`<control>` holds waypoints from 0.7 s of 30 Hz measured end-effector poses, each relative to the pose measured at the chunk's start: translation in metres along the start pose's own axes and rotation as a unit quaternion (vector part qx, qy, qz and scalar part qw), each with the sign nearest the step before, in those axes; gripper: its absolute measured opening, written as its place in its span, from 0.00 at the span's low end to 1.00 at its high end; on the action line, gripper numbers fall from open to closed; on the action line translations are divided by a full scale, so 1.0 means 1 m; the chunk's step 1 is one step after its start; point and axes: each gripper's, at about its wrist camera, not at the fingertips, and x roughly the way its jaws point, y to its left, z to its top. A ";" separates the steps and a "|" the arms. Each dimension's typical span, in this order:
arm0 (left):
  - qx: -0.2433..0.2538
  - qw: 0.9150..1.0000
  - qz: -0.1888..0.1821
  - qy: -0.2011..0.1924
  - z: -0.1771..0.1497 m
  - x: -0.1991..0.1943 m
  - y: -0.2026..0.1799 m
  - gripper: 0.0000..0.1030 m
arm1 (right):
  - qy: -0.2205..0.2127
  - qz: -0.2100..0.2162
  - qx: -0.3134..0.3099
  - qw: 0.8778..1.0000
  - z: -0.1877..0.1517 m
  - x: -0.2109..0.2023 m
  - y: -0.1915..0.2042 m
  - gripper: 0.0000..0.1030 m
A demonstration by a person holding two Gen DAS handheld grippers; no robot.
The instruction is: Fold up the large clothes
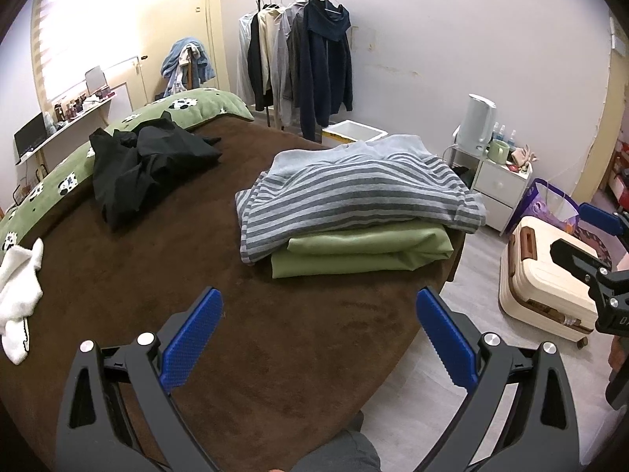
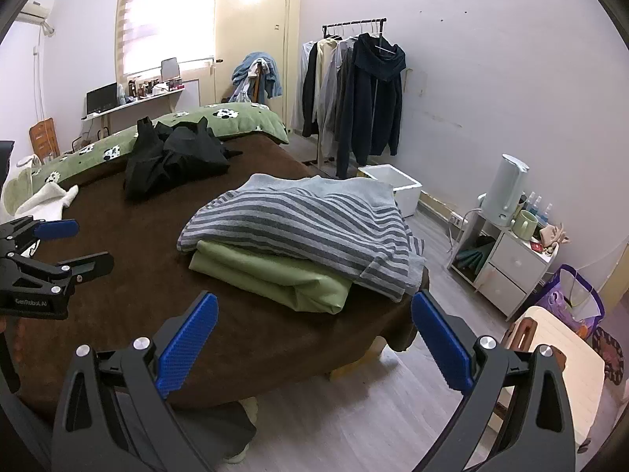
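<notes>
A folded grey striped sweater (image 1: 354, 192) (image 2: 302, 224) lies on top of a folded green garment (image 1: 361, 251) (image 2: 275, 275) near the right edge of the brown bed (image 1: 157, 275) (image 2: 137, 275). A crumpled black garment (image 1: 145, 161) (image 2: 173, 157) sits further back on the bed. At the bed's left edge lies a white cloth (image 1: 17, 287) (image 2: 47, 200). My left gripper (image 1: 318, 292) (image 2: 94, 242) hovers open over the bed in front of the stack, holding nothing. My right gripper (image 2: 314, 297) (image 1: 568, 228) is open and empty beside the bed's near corner.
A green cow-print quilt (image 1: 188, 104) runs along the far side of the bed. A clothes rack (image 1: 298, 59), a white foam box (image 1: 354, 131) and a nightstand (image 1: 495, 188) with a kettle stand by the wall. A cream suitcase (image 1: 542, 287) lies on the floor.
</notes>
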 end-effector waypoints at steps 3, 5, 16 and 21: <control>-0.002 1.000 -0.001 0.000 0.001 0.000 0.000 0.94 | 0.003 0.001 -0.005 1.000 0.003 0.005 -0.001 0.95; -0.002 1.000 0.000 0.000 0.001 0.000 0.000 0.94 | 0.005 0.003 -0.007 1.000 0.003 0.008 -0.003 0.95; -0.005 1.000 0.006 -0.003 0.001 0.004 0.001 0.94 | 0.006 0.006 -0.013 1.000 0.004 0.013 -0.003 0.95; -0.003 1.000 0.010 -0.004 0.001 0.004 0.001 0.94 | 0.005 0.005 -0.013 1.000 0.004 0.013 -0.003 0.95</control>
